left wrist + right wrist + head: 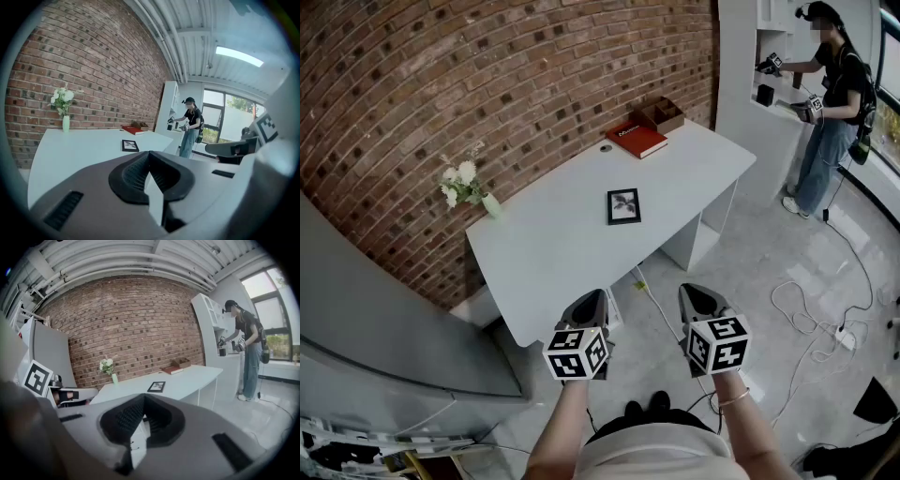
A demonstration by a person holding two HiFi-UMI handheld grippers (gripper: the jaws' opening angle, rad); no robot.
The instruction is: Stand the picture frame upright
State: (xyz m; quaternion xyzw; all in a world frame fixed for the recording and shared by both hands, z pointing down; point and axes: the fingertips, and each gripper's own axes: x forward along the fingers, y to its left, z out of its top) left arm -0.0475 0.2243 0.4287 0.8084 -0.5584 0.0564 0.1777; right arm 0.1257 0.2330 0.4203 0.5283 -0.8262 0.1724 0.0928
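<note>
A small black picture frame (623,205) lies flat near the middle of the white table (553,253); it also shows as the frame (130,146) in the left gripper view and the frame (156,386) in the right gripper view. My left gripper (589,309) and right gripper (697,302) hover side by side in front of the table's near edge, well short of the frame. Both are shut with nothing between their fingers.
A vase of white flowers (469,187) stands at the table's left back corner. A red book (637,139) and a brown box (662,114) lie at the far end by the brick wall. A person (830,103) stands at white shelves, back right. Cables (811,328) trail over the floor.
</note>
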